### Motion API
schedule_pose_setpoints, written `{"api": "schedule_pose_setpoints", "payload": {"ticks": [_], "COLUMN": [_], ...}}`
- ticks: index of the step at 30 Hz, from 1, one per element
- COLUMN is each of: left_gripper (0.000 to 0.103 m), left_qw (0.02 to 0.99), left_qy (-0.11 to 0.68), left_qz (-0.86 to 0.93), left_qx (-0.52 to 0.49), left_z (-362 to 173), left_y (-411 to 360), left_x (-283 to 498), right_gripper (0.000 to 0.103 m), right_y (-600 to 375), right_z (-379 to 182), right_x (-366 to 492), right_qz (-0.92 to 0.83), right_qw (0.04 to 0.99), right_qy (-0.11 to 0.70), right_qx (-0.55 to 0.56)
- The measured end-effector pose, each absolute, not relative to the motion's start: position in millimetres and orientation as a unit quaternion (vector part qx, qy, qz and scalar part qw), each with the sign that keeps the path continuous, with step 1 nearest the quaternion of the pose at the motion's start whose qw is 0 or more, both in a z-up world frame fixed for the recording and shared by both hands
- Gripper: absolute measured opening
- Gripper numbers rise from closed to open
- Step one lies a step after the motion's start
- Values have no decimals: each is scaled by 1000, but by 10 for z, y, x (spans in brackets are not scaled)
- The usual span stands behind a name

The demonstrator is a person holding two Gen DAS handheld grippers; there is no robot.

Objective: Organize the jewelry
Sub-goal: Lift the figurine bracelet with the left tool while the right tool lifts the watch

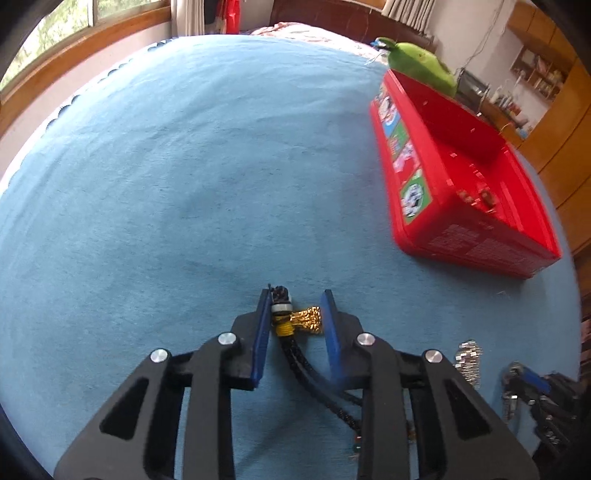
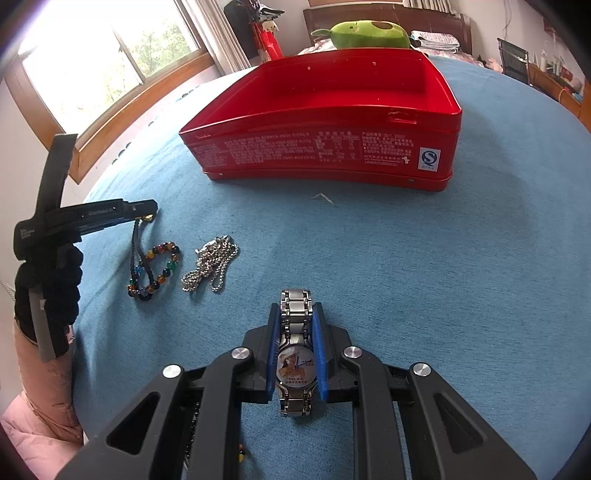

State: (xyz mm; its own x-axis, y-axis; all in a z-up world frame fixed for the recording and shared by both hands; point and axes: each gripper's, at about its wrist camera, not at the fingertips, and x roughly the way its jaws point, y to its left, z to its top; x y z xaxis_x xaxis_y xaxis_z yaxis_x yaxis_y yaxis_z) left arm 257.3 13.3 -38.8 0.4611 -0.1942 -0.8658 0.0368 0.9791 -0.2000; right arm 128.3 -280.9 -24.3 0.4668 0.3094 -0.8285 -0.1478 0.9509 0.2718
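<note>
My left gripper (image 1: 295,299) is open around the gold-and-black end of a black braided cord necklace (image 1: 291,321) lying on the blue cloth; the cord touches the left pad only. The same gripper (image 2: 147,210) shows at the left of the right wrist view, over the cord (image 2: 138,243). My right gripper (image 2: 297,314) is shut on a silver wristwatch (image 2: 295,362) with a picture dial. A coloured bead bracelet (image 2: 159,271) and a silver ball chain (image 2: 210,266) lie between the grippers. The open red tin box (image 2: 325,110) stands ahead; it also shows in the left wrist view (image 1: 461,173).
A green plush toy (image 2: 369,33) sits behind the box. The blue cloth (image 1: 184,184) covers a round surface with an edge on the left near a window. A small pale scrap (image 2: 323,197) lies in front of the box. Shelves stand at the right.
</note>
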Motion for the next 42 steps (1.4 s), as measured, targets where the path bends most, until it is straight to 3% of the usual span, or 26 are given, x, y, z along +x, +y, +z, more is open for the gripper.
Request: {"api": "schedule_pose_setpoints", "payload": {"ticks": [5, 6, 7, 14, 15, 22, 25, 27, 29, 35, 37, 39, 42], "left_gripper": [25, 12, 9, 9, 9, 9, 9, 9, 9, 9, 9, 9, 9], "left_qw": [854, 859, 860, 874, 875, 888, 890, 887, 885, 874, 870, 867, 866], "left_qy": [496, 487, 479, 442, 439, 399, 385, 379, 375, 393, 404, 415, 427], "left_qz": [-105, -109, -123, -162, -170, -201, -216, -236, -248, -265, -264, -260, -252], "left_qx": [-113, -115, -123, -117, -118, -108, -112, -121, -120, -108, -99, -88, -69], "left_z": [-269, -210, -150, 162, 204, 527, 642, 704, 759, 667, 595, 515, 419], "left_y": [193, 201, 199, 85, 74, -175, -193, -219, -222, -339, -384, -432, -495], "left_x": [2493, 2456, 2425, 2208, 2177, 2091, 2035, 1991, 1943, 1933, 1958, 1988, 2013], "right_gripper": [16, 16, 16, 15, 0, 0, 9, 40, 52, 52, 44, 17, 17], "right_y": [-2827, -2838, -2846, -2915, -2928, -2969, -2959, -2927, -2882, -2716, -2658, -2623, -2676], "right_z": [-180, -168, -151, -12, 22, 227, 168, 71, -16, -268, -308, -303, -296], "right_x": [1253, 1237, 1221, 1192, 1185, 1206, 1240, 1291, 1318, 1381, 1383, 1377, 1394], "right_qz": [130, 130, 130, 128, 130, 133, 133, 140, 142, 139, 129, 117, 127], "right_qw": [859, 860, 861, 866, 867, 874, 867, 856, 848, 831, 837, 844, 842], "right_qy": [489, 487, 485, 473, 470, 456, 471, 489, 501, 535, 530, 523, 522], "right_qx": [81, 82, 83, 97, 101, 100, 97, 98, 97, 66, 44, 23, 46]}}
